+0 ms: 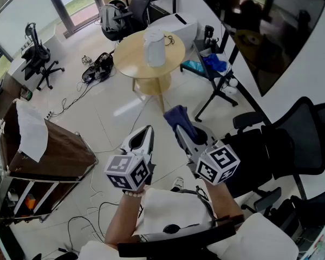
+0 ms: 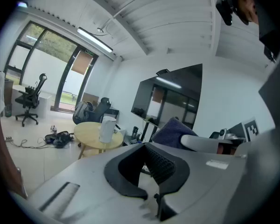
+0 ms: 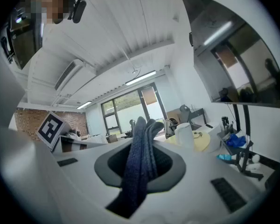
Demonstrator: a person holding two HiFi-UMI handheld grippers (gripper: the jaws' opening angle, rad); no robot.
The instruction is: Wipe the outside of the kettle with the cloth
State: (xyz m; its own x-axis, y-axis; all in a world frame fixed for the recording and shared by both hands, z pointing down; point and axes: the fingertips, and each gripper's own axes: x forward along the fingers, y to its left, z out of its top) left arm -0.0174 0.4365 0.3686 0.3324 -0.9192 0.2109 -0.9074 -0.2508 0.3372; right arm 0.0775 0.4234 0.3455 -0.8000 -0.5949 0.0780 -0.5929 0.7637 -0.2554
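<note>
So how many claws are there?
2. The left claw is low in the middle of the head view, shut and empty. The right claw is right beside it, shut on the dark blue cloth. No more seem hidden.

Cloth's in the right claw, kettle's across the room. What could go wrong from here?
1. The white kettle stands free on the round wooden table; a wipe from one side may shove or tip it, and the left claw, shut and empty, is not steadying it.
2. The right claw pinches the dark blue cloth in a narrow bunched fold, so it may slip out or the claw may scrape the kettle.
</note>
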